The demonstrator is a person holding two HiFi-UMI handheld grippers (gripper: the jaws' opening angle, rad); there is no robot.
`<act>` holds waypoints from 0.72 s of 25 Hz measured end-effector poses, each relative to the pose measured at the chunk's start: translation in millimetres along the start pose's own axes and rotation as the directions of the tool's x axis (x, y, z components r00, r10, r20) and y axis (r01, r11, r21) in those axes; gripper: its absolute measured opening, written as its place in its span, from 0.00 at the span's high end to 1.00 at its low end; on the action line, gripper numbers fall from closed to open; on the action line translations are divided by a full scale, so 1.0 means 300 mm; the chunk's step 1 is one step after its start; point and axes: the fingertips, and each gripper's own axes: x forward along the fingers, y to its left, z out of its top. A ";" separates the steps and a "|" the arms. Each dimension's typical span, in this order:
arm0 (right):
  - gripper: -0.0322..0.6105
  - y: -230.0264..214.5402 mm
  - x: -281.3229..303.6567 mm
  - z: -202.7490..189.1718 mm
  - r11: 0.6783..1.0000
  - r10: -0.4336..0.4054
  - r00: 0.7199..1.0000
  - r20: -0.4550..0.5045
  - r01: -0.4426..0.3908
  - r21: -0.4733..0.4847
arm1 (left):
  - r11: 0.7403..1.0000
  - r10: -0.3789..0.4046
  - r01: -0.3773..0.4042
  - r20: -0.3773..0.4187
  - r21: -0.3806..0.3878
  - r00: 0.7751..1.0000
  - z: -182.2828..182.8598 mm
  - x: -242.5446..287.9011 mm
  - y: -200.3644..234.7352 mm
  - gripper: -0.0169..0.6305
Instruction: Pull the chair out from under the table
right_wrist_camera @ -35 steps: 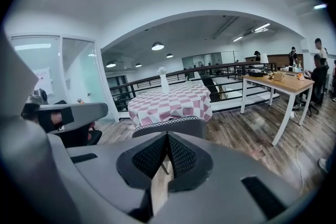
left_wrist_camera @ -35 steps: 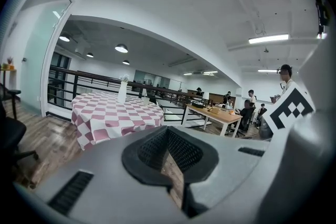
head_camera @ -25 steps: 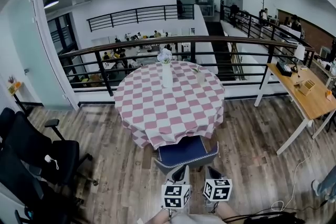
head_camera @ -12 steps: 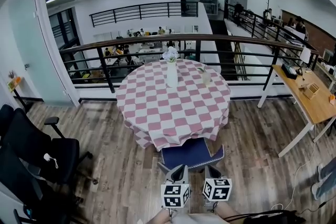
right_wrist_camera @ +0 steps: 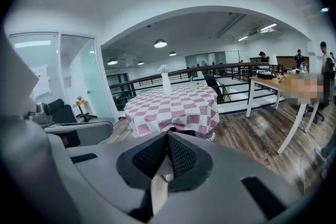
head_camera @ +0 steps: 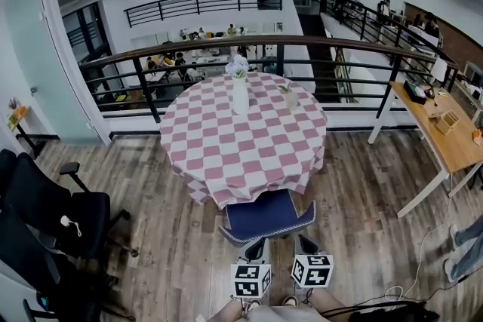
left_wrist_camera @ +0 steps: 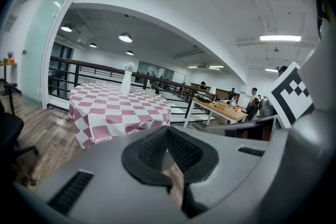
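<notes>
A chair (head_camera: 264, 216) with a blue seat stands half tucked under the round table (head_camera: 241, 143), which has a pink-and-white checked cloth and a white vase (head_camera: 240, 96). My left gripper (head_camera: 260, 242) and right gripper (head_camera: 303, 240) hover side by side just short of the seat's near edge, apart from it. Both are shut with nothing between the pads. The left gripper view has the shut gripper (left_wrist_camera: 168, 148) with the table (left_wrist_camera: 115, 110) beyond. In the right gripper view the shut gripper (right_wrist_camera: 168, 153) faces the table (right_wrist_camera: 176, 105). The chair's legs are hidden.
Black office chairs (head_camera: 45, 219) crowd the left side. A wooden desk (head_camera: 441, 136) stands at the right, with a black railing (head_camera: 249, 49) behind the table. Cables (head_camera: 396, 296) lie on the plank floor at bottom right. A person's leg (head_camera: 466, 253) shows at the right edge.
Both grippers have drifted a little, the left one sinking slightly. The head camera has shifted. Chair and table stand where they were.
</notes>
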 end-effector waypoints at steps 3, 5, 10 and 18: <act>0.93 -0.039 -0.001 0.002 1.000 0.001 1.000 -0.010 -0.001 -0.007 | 1.000 0.008 -0.008 -0.007 0.011 1.000 0.002 0.027 -0.011 0.97; 0.93 -0.062 -0.004 -0.002 1.000 0.002 1.000 -0.018 -0.002 -0.006 | 1.000 0.008 -0.007 -0.035 0.029 0.999 -0.012 0.048 -0.011 0.97; 0.93 -0.112 -0.011 -0.036 1.000 0.009 0.999 -0.050 -0.009 0.004 | 0.993 -0.052 0.068 -0.151 0.099 0.987 -0.081 0.117 -0.020 0.86; 0.87 -0.085 0.035 -0.066 0.982 0.184 0.981 -0.062 -0.186 -0.041 | 0.969 -0.127 0.182 -0.293 0.169 0.948 -0.180 0.149 -0.019 0.60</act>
